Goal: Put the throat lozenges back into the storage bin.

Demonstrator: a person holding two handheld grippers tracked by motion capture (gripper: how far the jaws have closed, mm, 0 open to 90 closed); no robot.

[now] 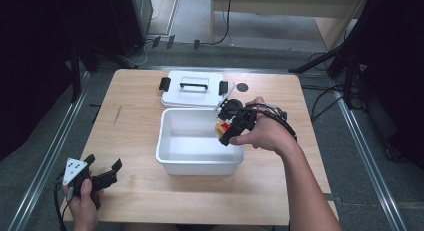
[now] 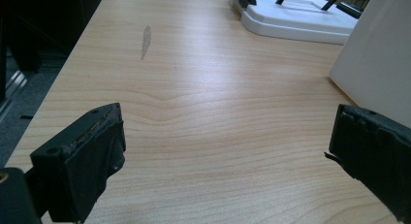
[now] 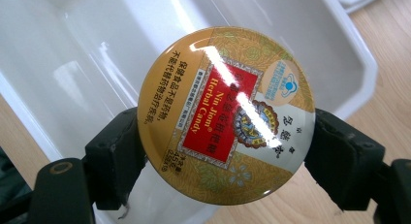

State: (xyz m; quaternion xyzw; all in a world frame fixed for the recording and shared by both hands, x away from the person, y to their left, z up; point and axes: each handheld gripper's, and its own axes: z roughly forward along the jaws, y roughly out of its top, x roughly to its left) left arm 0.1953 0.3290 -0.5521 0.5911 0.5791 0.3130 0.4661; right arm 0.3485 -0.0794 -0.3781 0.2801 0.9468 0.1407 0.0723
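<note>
Hanging over the right-hand rim of the white bin [image 1: 200, 163], the right gripper [image 1: 226, 131] holds a round candy tin [image 3: 226, 115] clamped by its edge between the two black pads [image 3: 116, 156], one pad on each side of the disc. The jaws stand partway apart, set by the tin's width. In the high view the tin [image 1: 221, 127] sits just inside the bin's right wall, above the bare white floor of the bin, which has open room to the left and toward the near wall.

The tin is a flat disc with no long axis; its printed gold and red lid faces the right gripper view's camera, and the red label's lettering runs slantwise across it.

The bin stands near the middle of the table [image 1: 135, 136]. Its lid [image 1: 192, 88], with a black handle and black clips, lies flat just behind it, close to the table's far edge. Wide bare wood lies to the left of the bin and along the near edge.

The left gripper [image 1: 102, 172] rests low at the table's near left corner, well apart from the bin, its jaws spread wide with nothing between them but bare wood [image 2: 203, 136]. The bin's outer wall [image 2: 378, 64] shows at that view's right.
</note>
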